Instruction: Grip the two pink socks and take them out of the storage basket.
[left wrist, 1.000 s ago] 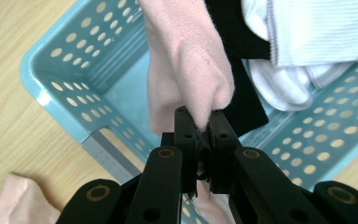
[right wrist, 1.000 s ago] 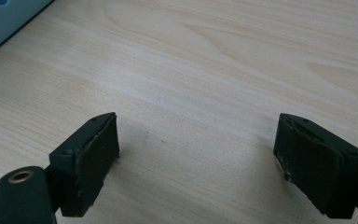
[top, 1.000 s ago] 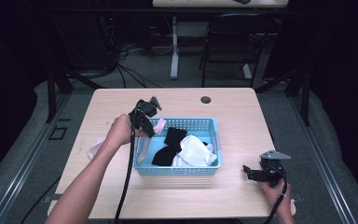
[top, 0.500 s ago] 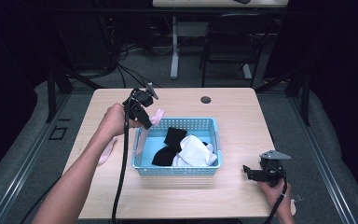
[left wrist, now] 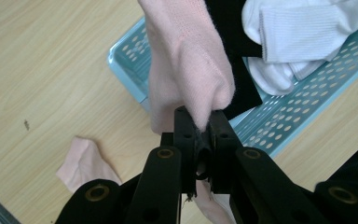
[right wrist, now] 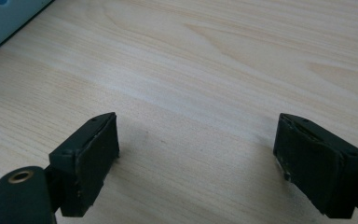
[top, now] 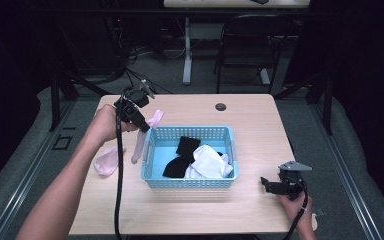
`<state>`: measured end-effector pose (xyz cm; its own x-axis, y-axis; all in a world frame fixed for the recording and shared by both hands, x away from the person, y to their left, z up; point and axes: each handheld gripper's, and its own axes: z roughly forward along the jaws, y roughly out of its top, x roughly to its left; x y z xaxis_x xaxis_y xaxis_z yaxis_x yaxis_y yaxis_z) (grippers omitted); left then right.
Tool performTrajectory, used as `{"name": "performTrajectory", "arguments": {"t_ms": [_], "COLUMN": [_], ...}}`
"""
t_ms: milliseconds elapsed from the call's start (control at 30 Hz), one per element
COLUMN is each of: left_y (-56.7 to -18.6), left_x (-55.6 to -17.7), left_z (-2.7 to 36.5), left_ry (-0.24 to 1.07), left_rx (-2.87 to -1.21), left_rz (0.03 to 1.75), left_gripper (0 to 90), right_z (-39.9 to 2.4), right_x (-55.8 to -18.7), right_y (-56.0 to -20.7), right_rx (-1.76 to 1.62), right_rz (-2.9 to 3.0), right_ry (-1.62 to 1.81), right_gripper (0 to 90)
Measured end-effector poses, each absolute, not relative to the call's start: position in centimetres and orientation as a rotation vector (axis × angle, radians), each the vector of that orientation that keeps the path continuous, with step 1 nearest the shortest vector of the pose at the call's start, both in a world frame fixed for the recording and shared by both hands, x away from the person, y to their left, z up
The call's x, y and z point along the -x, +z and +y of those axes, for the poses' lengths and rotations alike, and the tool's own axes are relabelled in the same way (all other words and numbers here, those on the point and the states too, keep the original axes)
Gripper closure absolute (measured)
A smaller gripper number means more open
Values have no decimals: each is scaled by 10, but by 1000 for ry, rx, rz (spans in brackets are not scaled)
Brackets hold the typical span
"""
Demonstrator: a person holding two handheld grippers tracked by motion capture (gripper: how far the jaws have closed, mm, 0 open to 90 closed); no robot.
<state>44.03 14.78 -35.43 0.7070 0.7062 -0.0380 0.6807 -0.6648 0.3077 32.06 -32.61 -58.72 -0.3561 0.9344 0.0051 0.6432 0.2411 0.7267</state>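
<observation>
A pink sock (left wrist: 186, 70) was pinched between the closed jaws of the left gripper (top: 141, 121) at the ten o'clock corner of the blue basket (top: 152, 150). The right gripper (right wrist: 198, 158) was held wide apart over bare table (right wrist: 242, 70), at the basket's four o'clock.

A soft pink knit sock (top: 142, 137) hangs limp at left of centre in the high view, beside a light-blue perforated plastic basket (top: 152, 150) holding black socks (top: 186, 148) and white socks (top: 209, 162). Another pink sock (top: 107, 161) lies flat at the left.
</observation>
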Motion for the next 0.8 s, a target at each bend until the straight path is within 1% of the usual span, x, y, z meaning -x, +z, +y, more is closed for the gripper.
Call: {"name": "performTrajectory", "arguments": {"t_ms": [500,600,633,667,700,733,800], "left_y": [-356,-363,-363,-371,-371,-381,-387], "left_x": [-435,-435,-435,-434,-434,-435,-435], "left_z": [210,228,228,238,238,248,253], "left_ry": [128,123,123,109,109,93,78], "left_rx": [-2564,-2558,-2558,-2539,-2539,-2535,-2524], "left_rz": [1246,1297,1297,1330,1330,1359,1376], "left_gripper": [844,843,842,843,843,843,844], "right_z": [-326,-326,-326,-326,-326,-326,-326], "right_x": [-321,-321,-321,-321,-321,-321,-321], "right_y": [-587,-587,-587,-587,-587,-587,-587], "right_rx": [-1443,-1441,-1441,-1444,-1444,-1441,-1443], "right_rz": [2085,2085,2085,2085,2085,2086,2085], "right_ry": [909,910,910,907,907,909,906], "right_gripper": [135,135,135,135,135,135,135]}}
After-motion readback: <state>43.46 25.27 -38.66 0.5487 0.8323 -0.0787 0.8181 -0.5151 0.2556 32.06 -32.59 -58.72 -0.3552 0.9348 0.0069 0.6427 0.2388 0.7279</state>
